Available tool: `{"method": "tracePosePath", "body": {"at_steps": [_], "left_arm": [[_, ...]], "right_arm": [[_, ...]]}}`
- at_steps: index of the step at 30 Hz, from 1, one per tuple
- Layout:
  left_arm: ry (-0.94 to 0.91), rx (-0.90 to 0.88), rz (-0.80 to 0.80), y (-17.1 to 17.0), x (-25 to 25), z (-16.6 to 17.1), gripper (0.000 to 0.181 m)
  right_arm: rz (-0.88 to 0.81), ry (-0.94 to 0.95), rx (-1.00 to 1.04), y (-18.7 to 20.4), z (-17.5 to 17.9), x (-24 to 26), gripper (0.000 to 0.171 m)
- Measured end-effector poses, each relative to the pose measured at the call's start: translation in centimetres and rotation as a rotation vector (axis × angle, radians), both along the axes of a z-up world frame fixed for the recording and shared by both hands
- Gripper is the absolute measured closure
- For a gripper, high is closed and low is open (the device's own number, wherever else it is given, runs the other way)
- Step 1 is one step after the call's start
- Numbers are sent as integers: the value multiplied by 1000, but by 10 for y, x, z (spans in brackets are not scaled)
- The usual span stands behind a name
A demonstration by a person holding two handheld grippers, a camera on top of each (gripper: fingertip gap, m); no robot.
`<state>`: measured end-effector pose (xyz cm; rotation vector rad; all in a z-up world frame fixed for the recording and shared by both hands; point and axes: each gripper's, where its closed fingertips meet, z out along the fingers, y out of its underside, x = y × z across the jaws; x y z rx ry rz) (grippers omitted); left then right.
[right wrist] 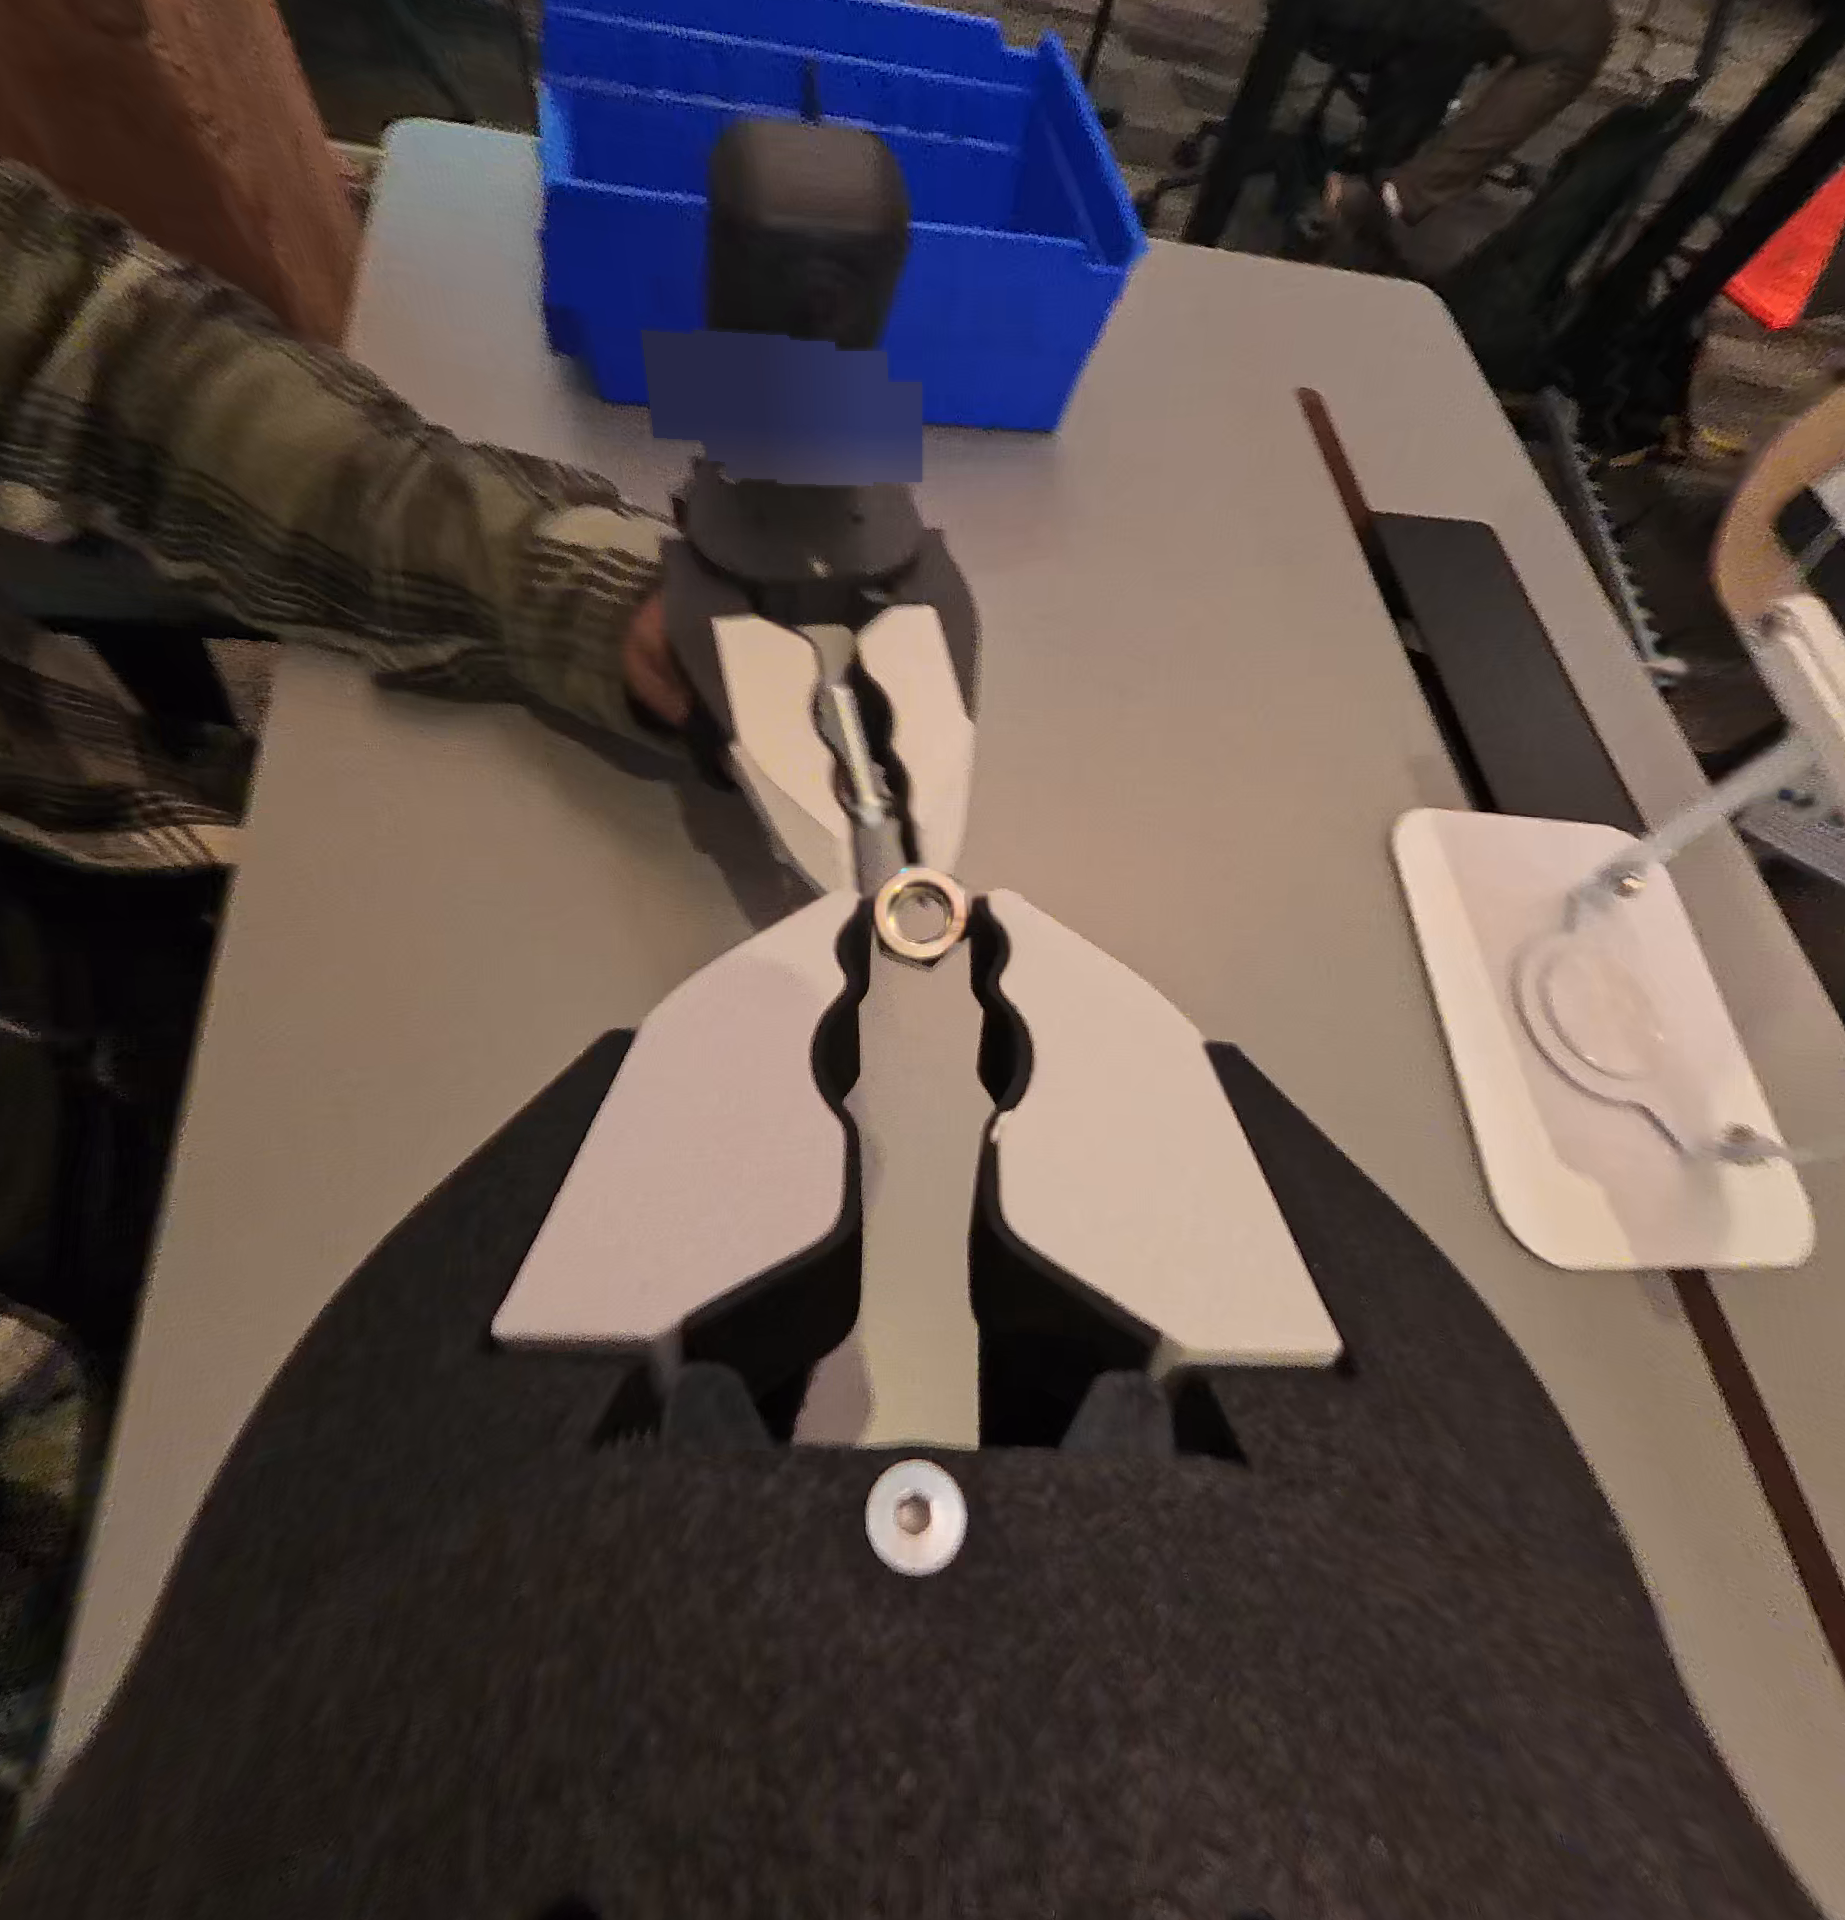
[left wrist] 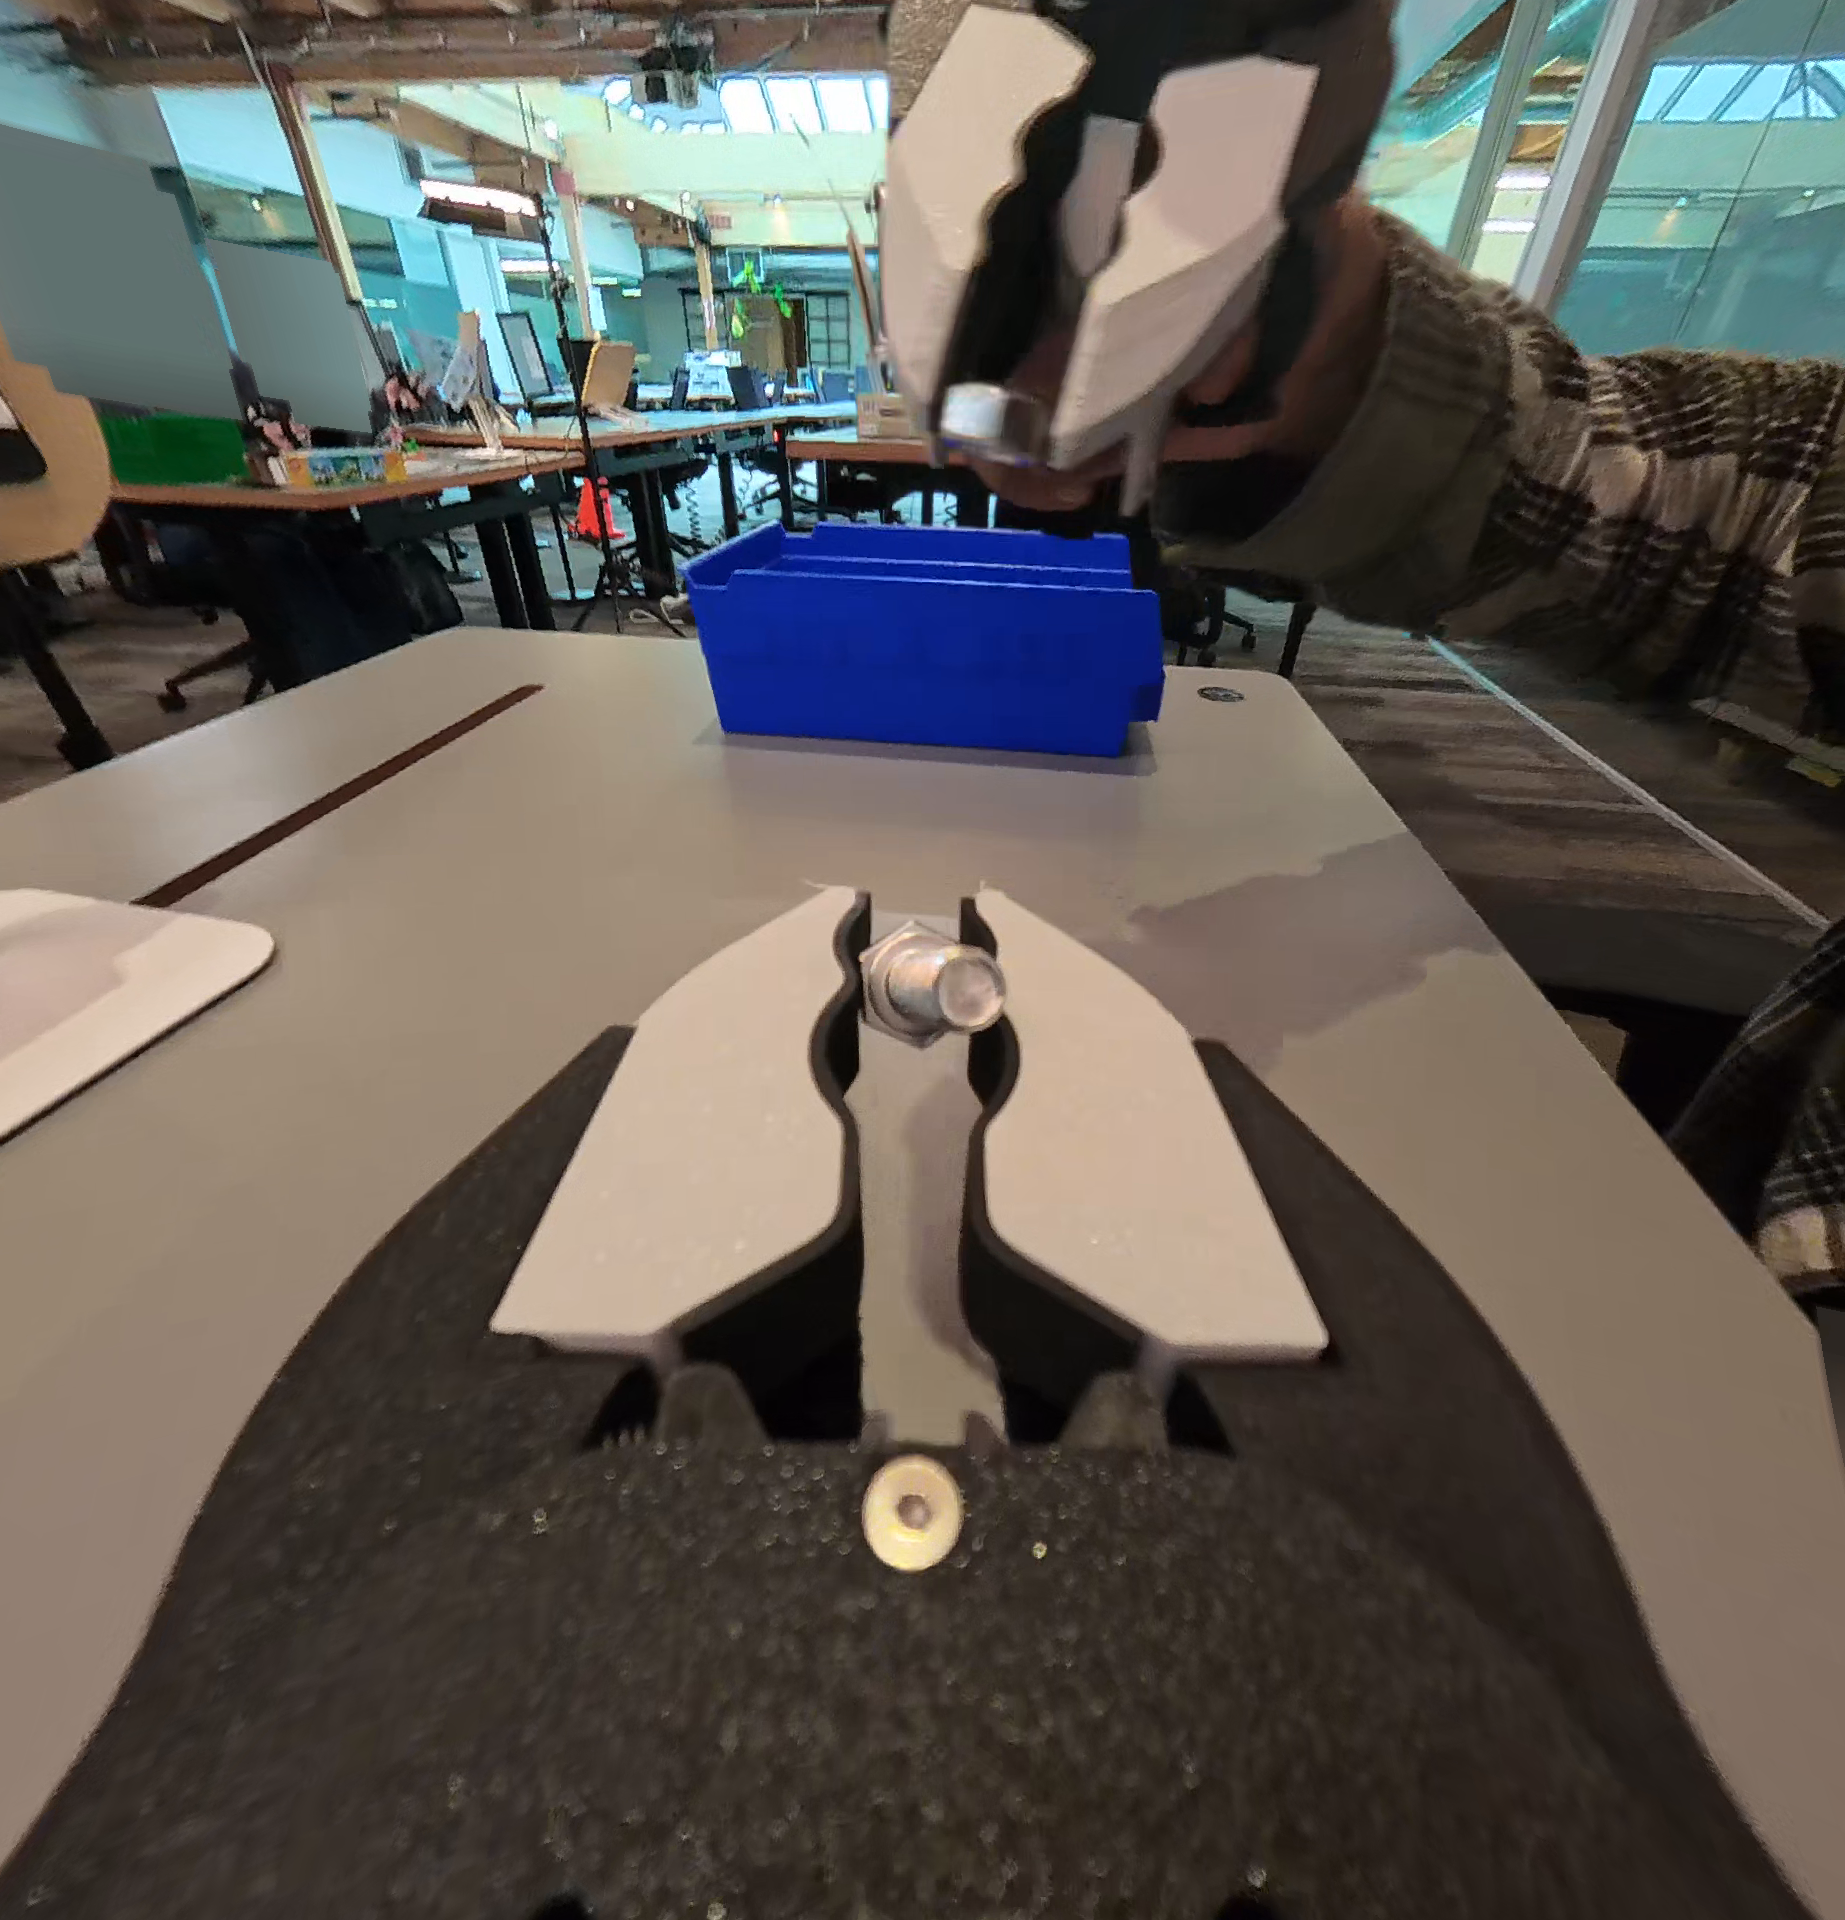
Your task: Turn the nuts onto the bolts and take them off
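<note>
My left gripper [left wrist: 915, 914] is shut on a silver bolt [left wrist: 933, 987], gripping it by the hex head, with the threaded shank pointing up out of the fingers. My right gripper [right wrist: 916, 906] is shut on a silver hex nut [right wrist: 916, 918] held at the fingertips, hole facing the camera. In the left wrist view the right gripper [left wrist: 1001, 431] hangs high above the table with the nut [left wrist: 985, 414]. In the right wrist view the left gripper [right wrist: 876, 831] sits just beyond the nut, its bolt [right wrist: 856, 753] pointing toward it. Nut and bolt are apart.
A blue plastic bin [left wrist: 923, 644] stands at the far end of the grey table [left wrist: 482, 1039]; it also shows in the right wrist view [right wrist: 1001, 260]. A white stand base [right wrist: 1593, 1039] lies to one side. A dark slot [left wrist: 346, 795] runs along the table. Plaid sleeves [right wrist: 222, 499] reach in. There is about 8 cm between the tips of the two grippers. The white stand base [right wrist: 1593, 1039] sits 35 cm or so from the ends of my left fingers.
</note>
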<state>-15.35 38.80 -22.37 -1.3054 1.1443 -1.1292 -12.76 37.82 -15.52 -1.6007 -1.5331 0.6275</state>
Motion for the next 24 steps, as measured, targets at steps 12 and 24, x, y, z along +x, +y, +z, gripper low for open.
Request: {"method": "tracePosePath", "body": {"at_steps": [12,24], "left_arm": [[338,-46,116,5,6,-38,165],[1099,-327,2,13,-28,-115,165]], "right_arm": [[-41,-37,-41,-20,-16,-30,154],[-172,98,-190,-5,-80,33,154]]}}
